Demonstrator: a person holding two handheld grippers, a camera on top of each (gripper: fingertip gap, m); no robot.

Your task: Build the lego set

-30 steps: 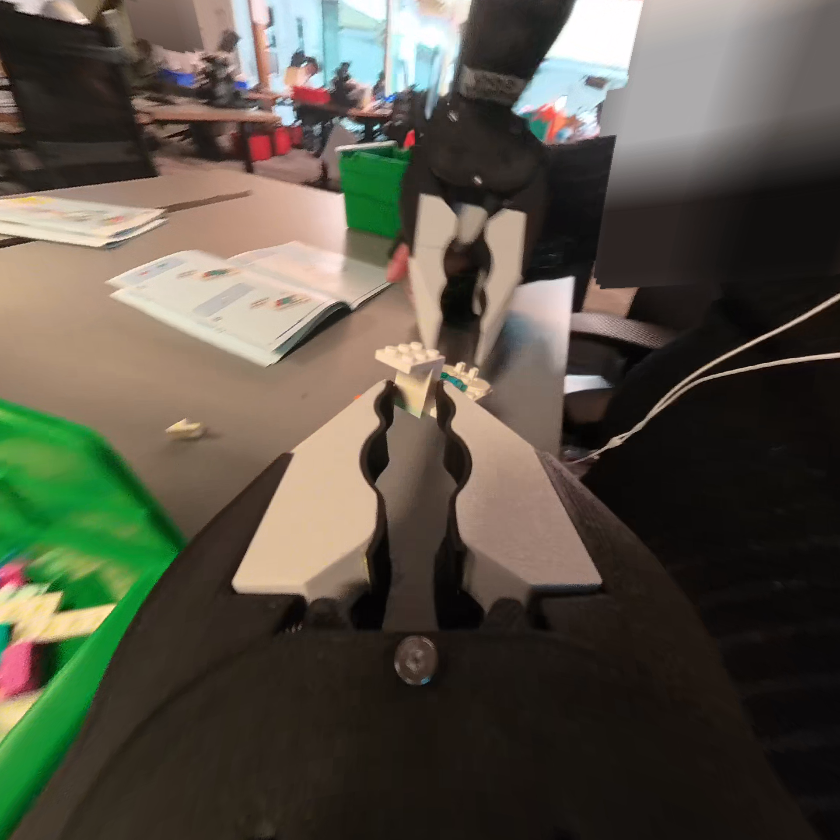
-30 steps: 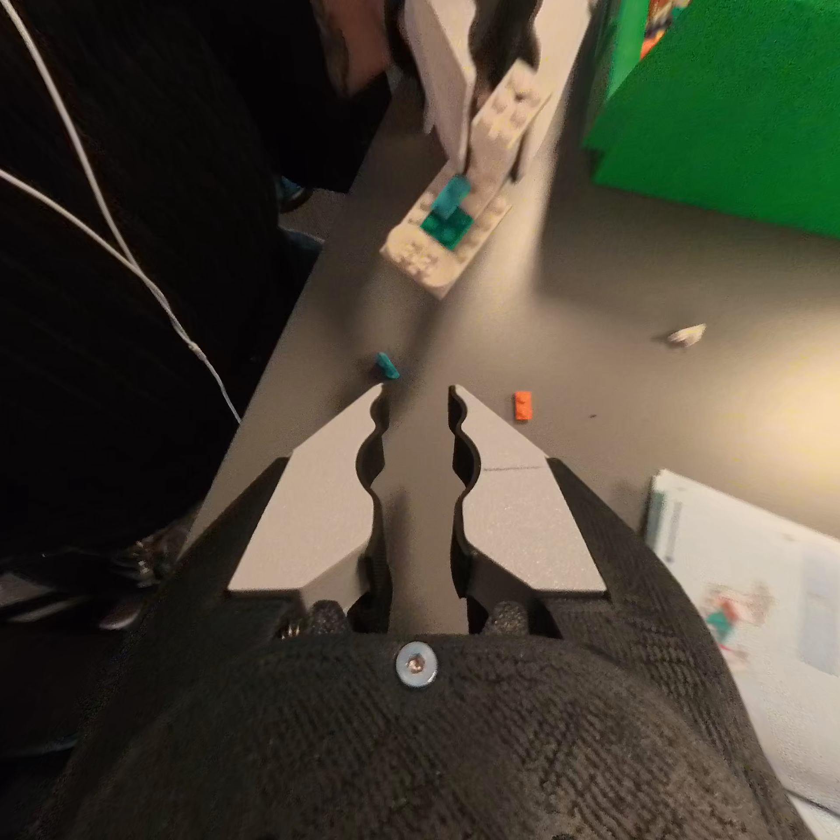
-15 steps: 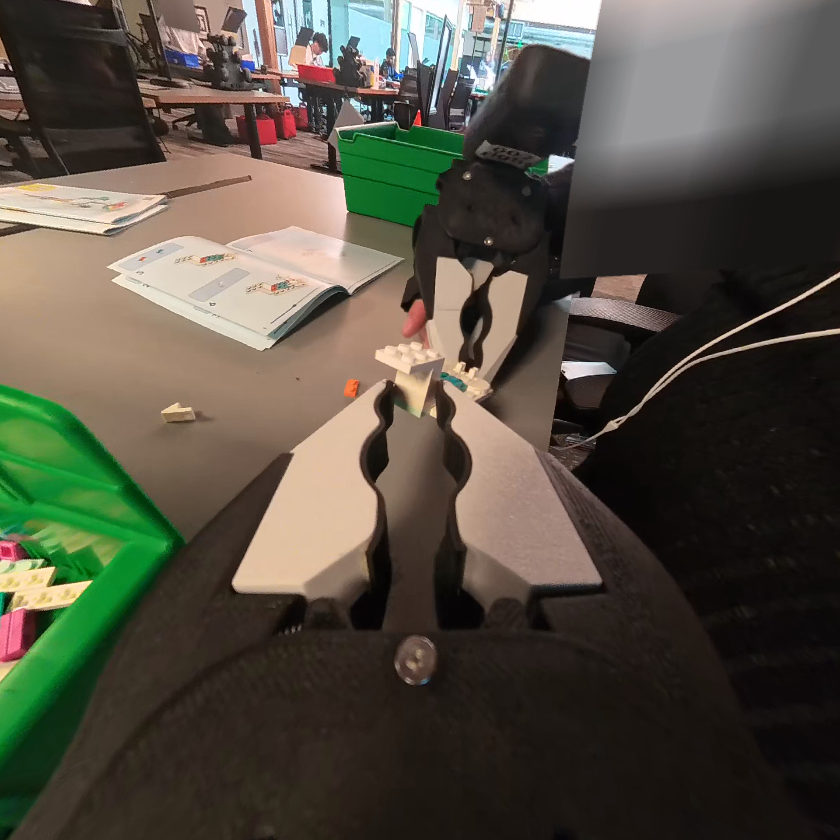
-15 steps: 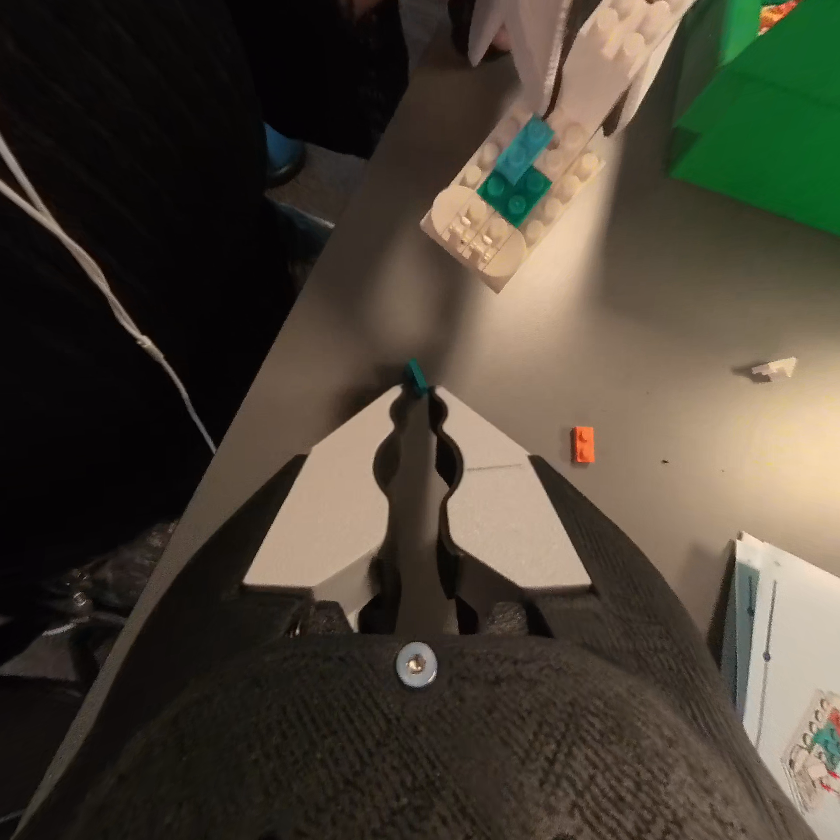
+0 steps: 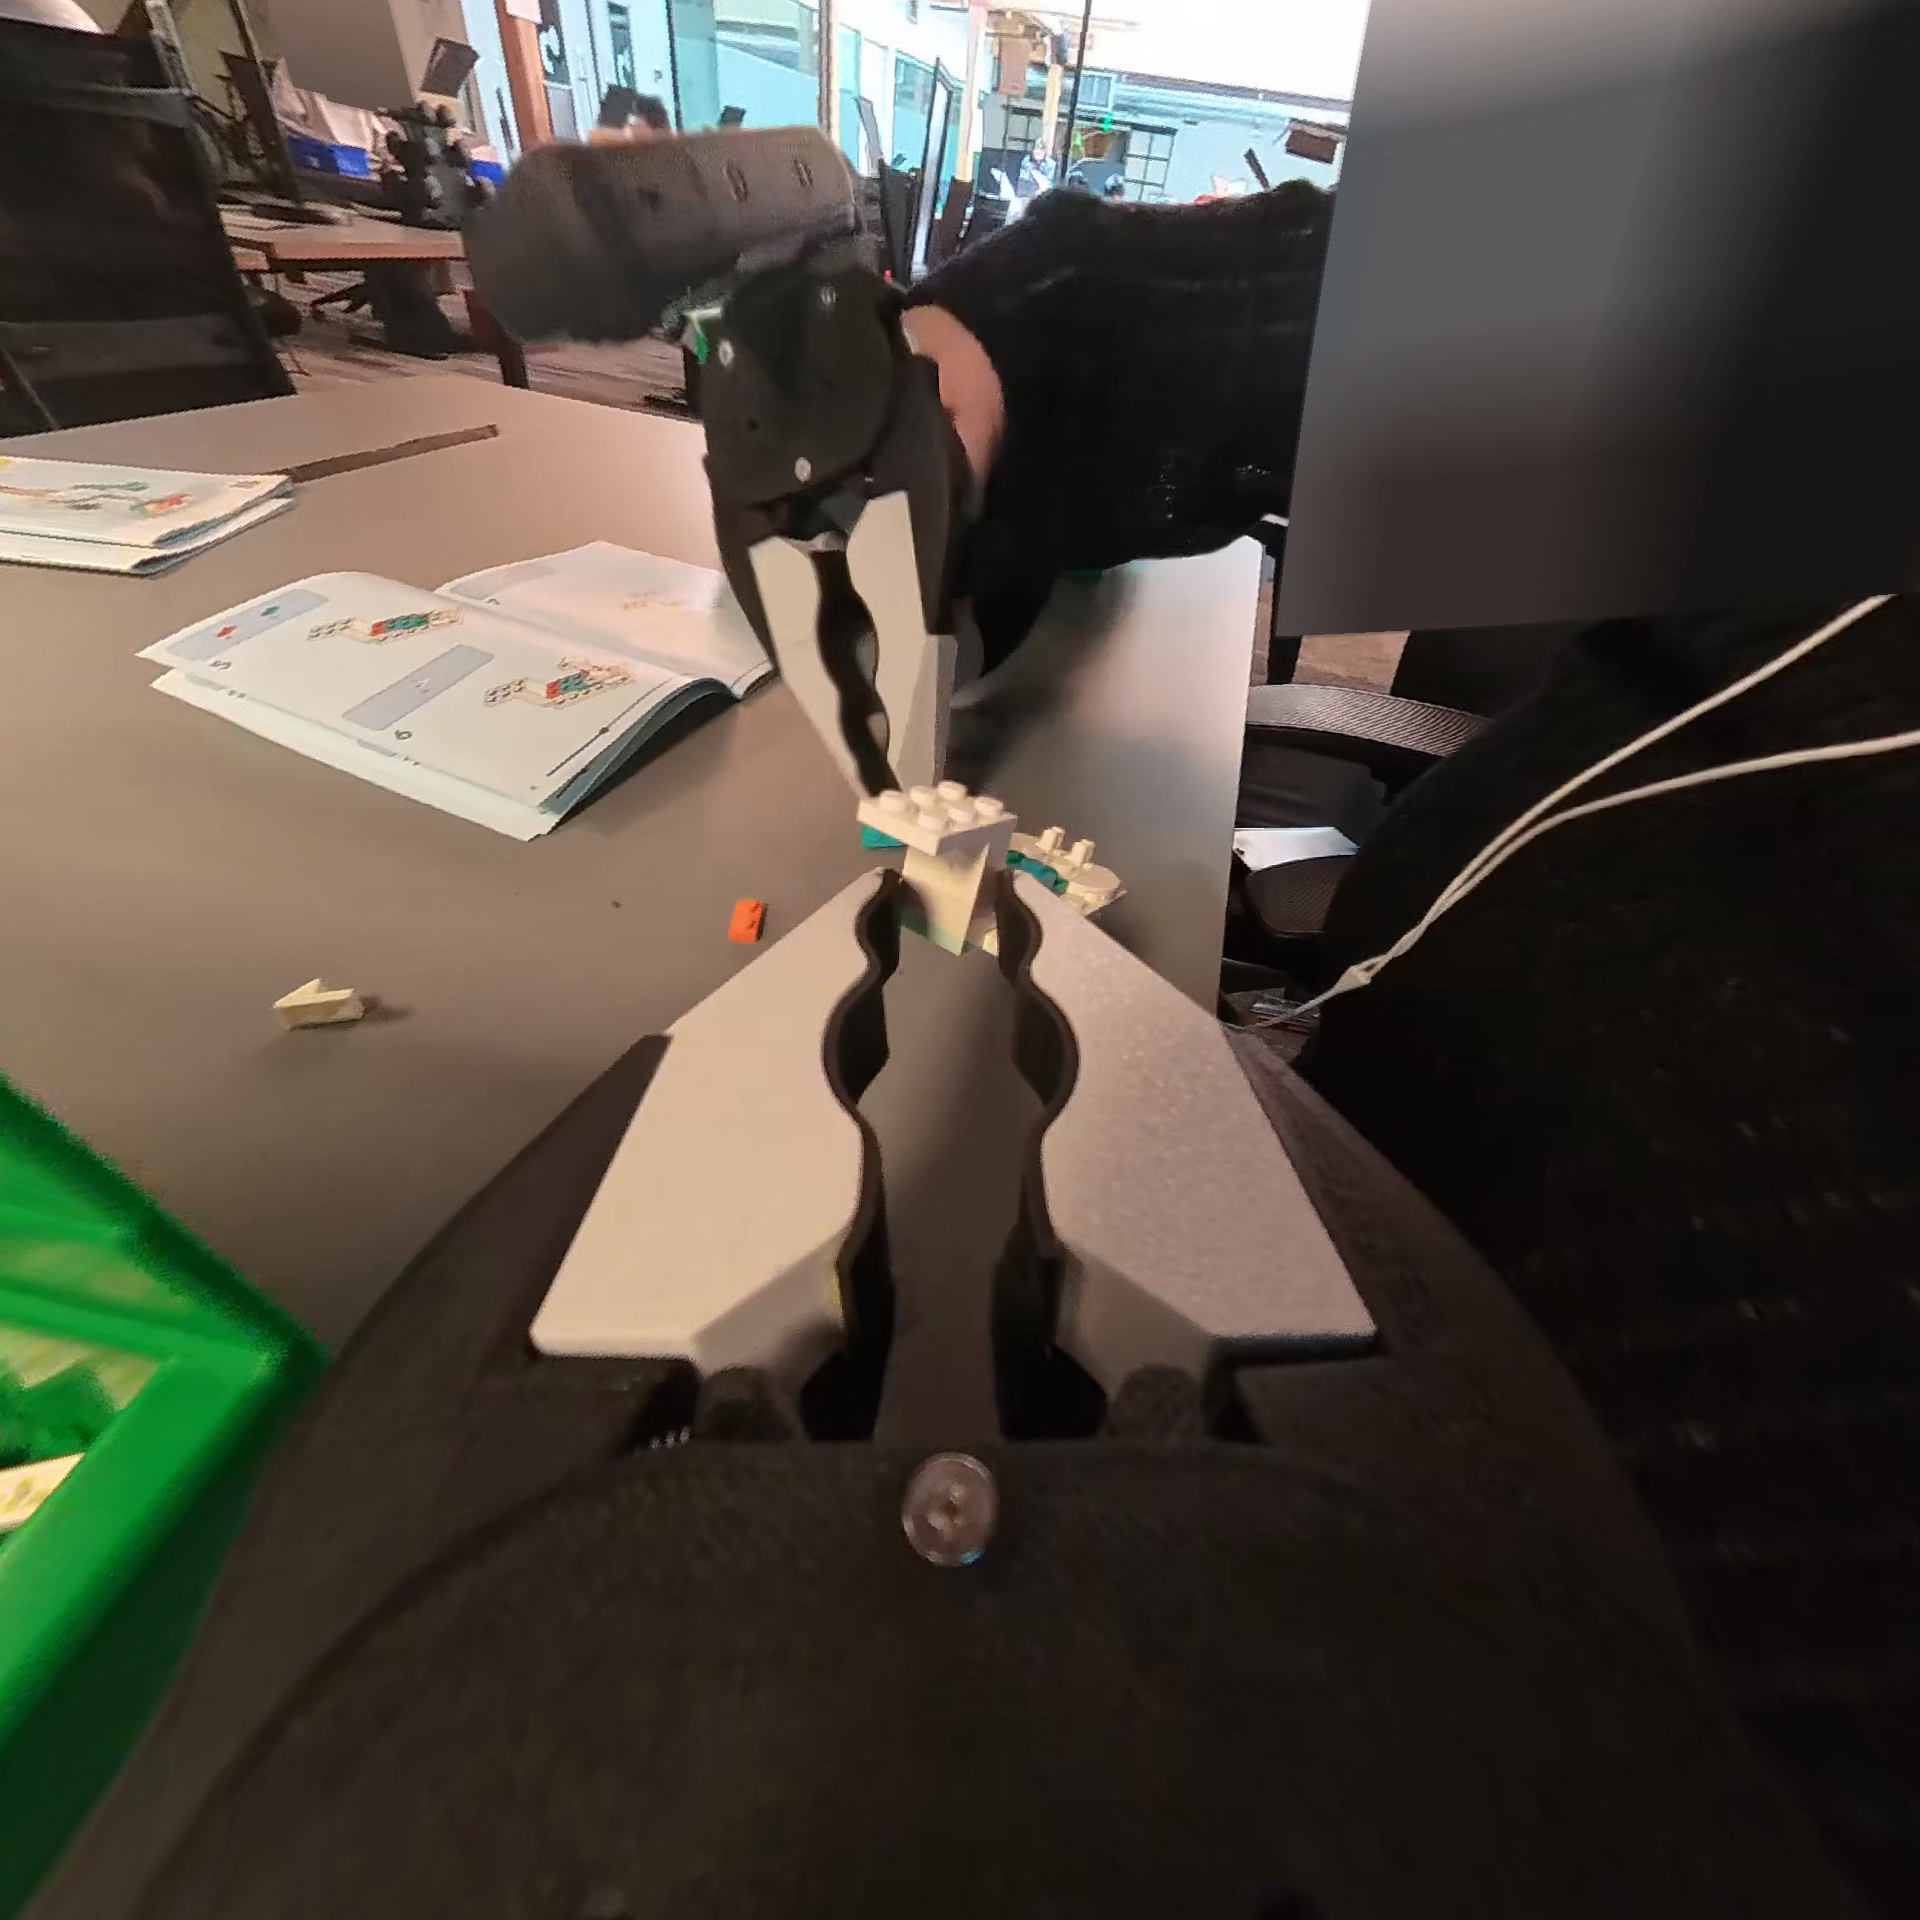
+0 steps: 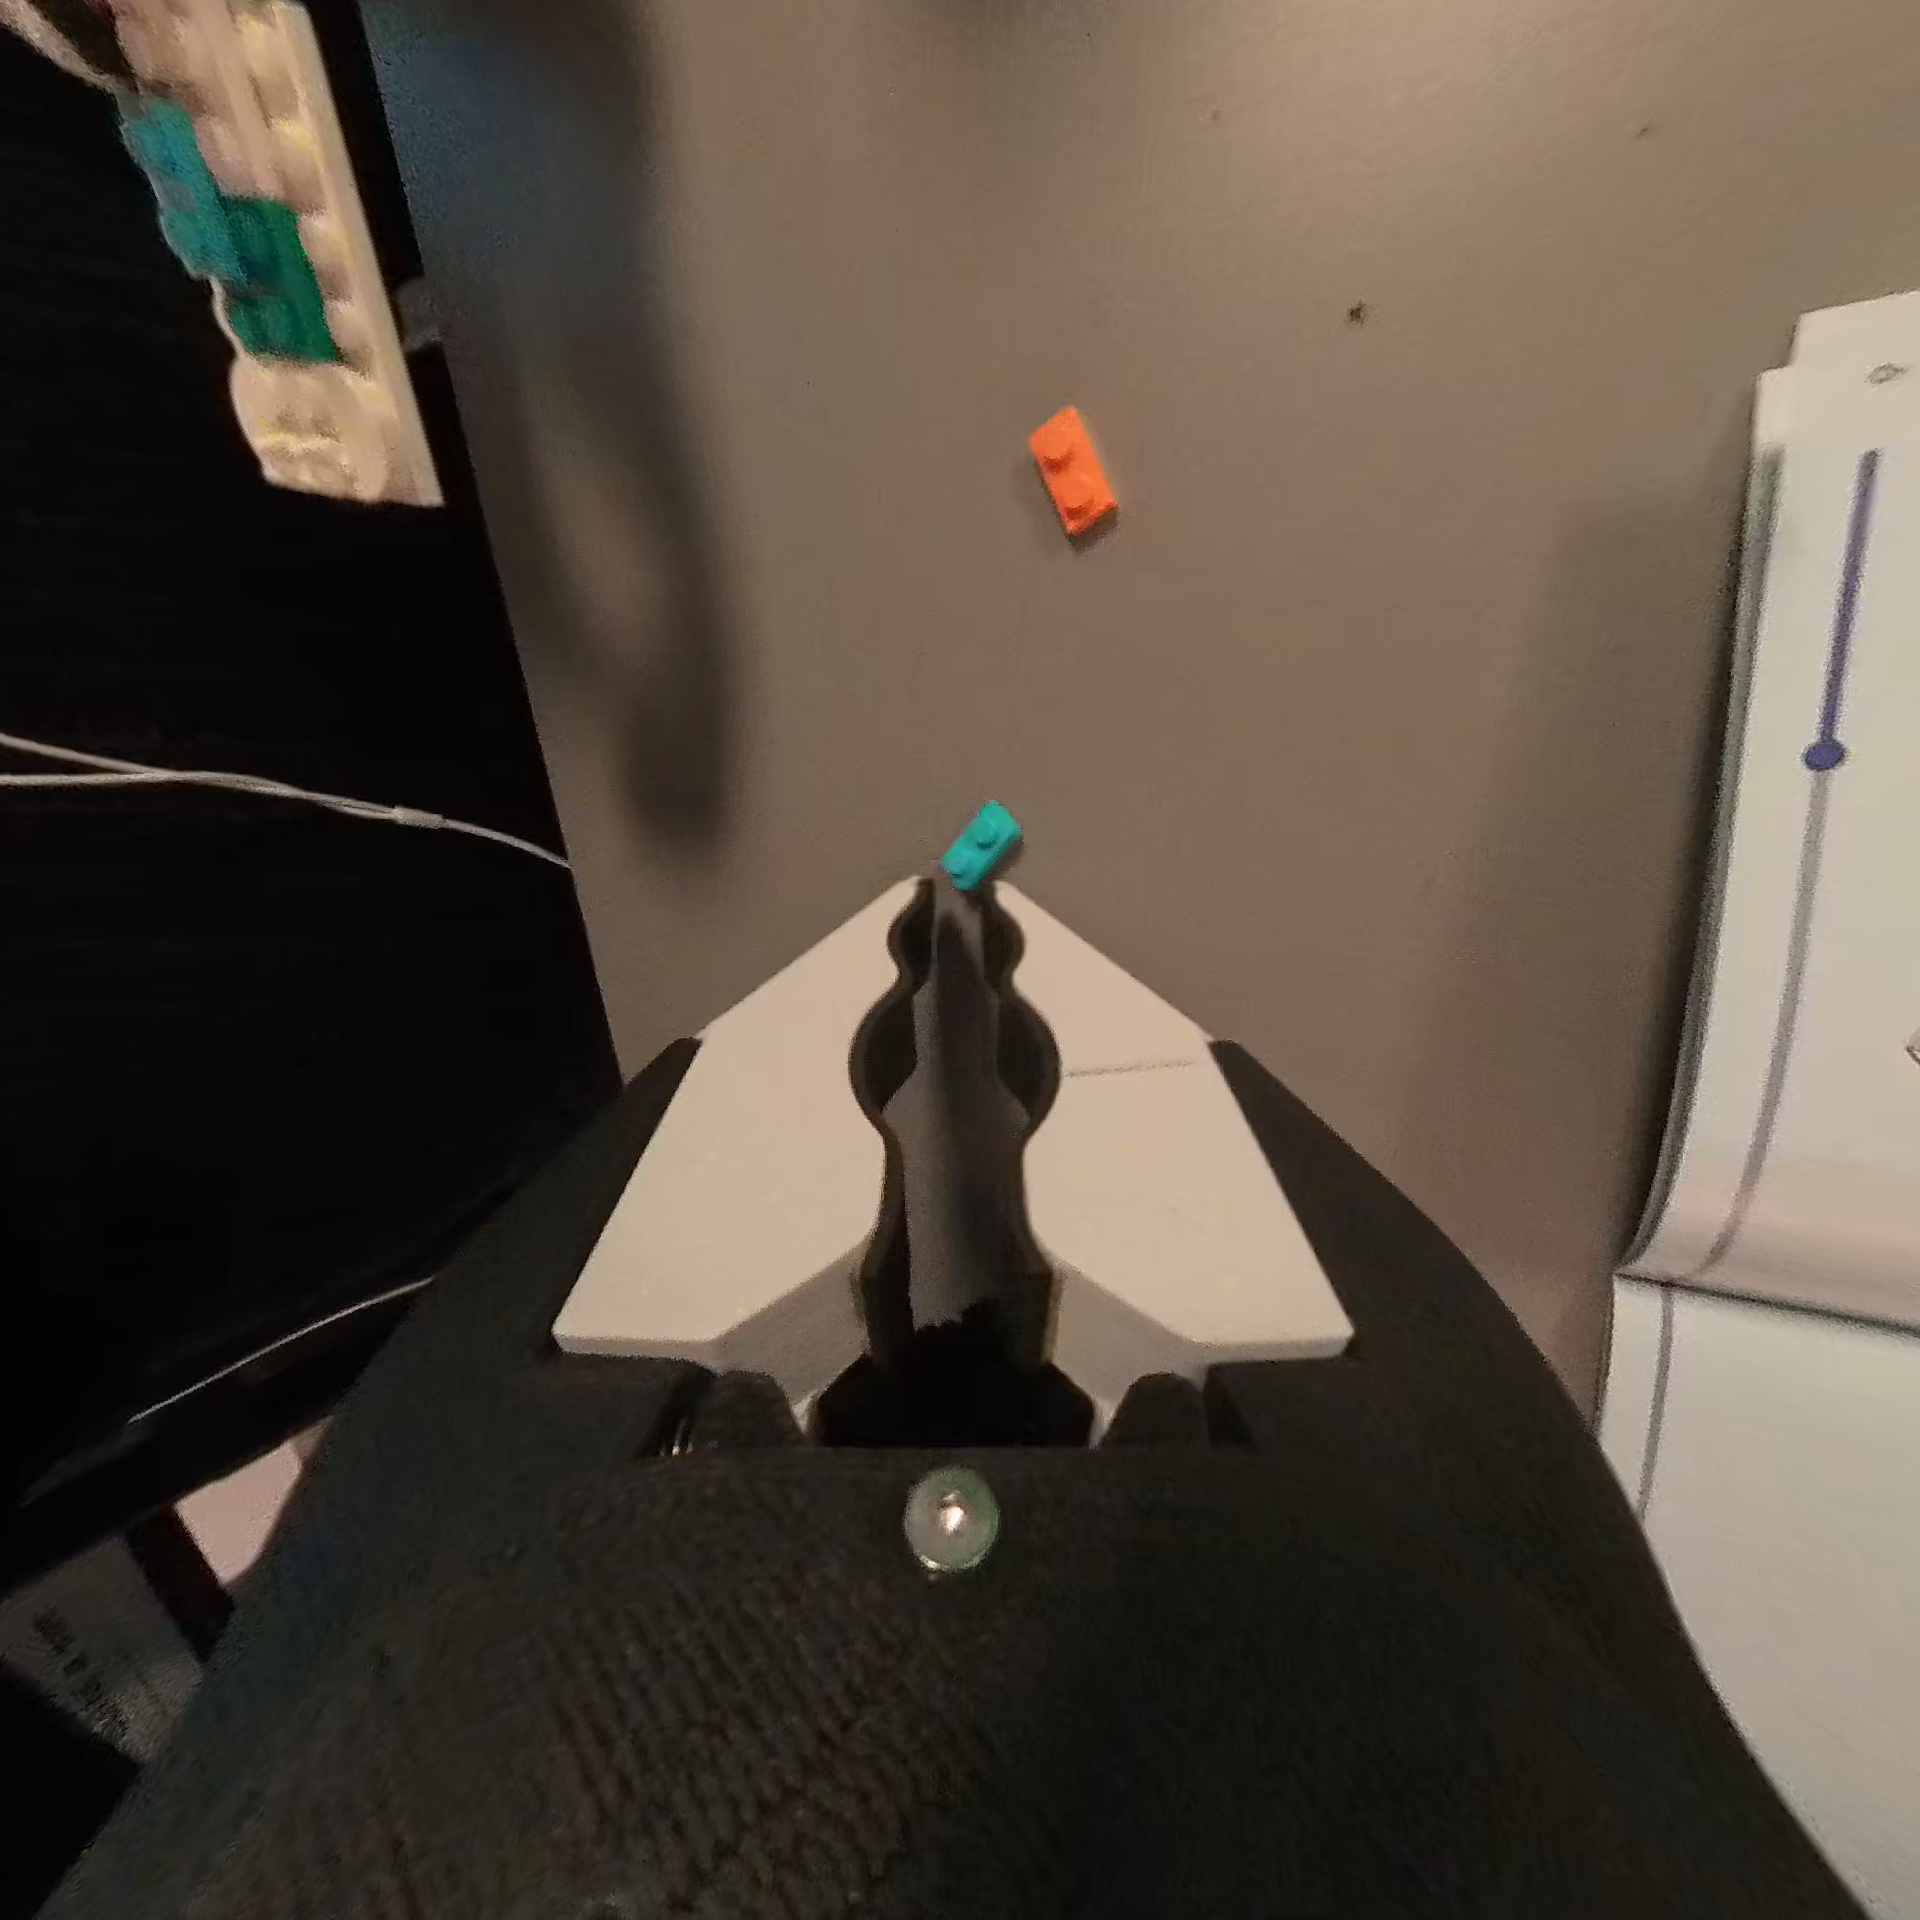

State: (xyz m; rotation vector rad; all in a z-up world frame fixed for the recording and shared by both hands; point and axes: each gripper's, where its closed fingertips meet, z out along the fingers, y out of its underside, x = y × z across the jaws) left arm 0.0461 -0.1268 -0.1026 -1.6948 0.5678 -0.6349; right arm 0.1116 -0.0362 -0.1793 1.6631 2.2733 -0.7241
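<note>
My left gripper (image 5: 940,883) is shut on a white lego assembly (image 5: 940,831) with teal plates on it and holds it above the table's near edge. The assembly shows blurred at the upper left of the right wrist view (image 6: 312,260). My right gripper (image 6: 961,888) is shut on a small teal plate (image 6: 982,844), held at its fingertips above the grey table (image 6: 1247,727). In the left wrist view the right gripper (image 5: 899,774) points down, with its tips just behind the top of the assembly.
An orange plate (image 6: 1075,483) lies on the table, also visible in the left wrist view (image 5: 746,920). A small white piece (image 5: 317,1005) lies to the left. An open instruction booklet (image 5: 468,675) lies beyond it. A green bin (image 5: 104,1455) with bricks stands near left. The left gripper's tips are roughly 15 cm from the right gripper's. From either gripper's tips it is about 15 cm to the small white piece (image 5: 317,1005).
My right gripper closed on the teal plate lying on the table, lifted it and swung over toward the assembly. My left gripper kept hold of the assembly.
</note>
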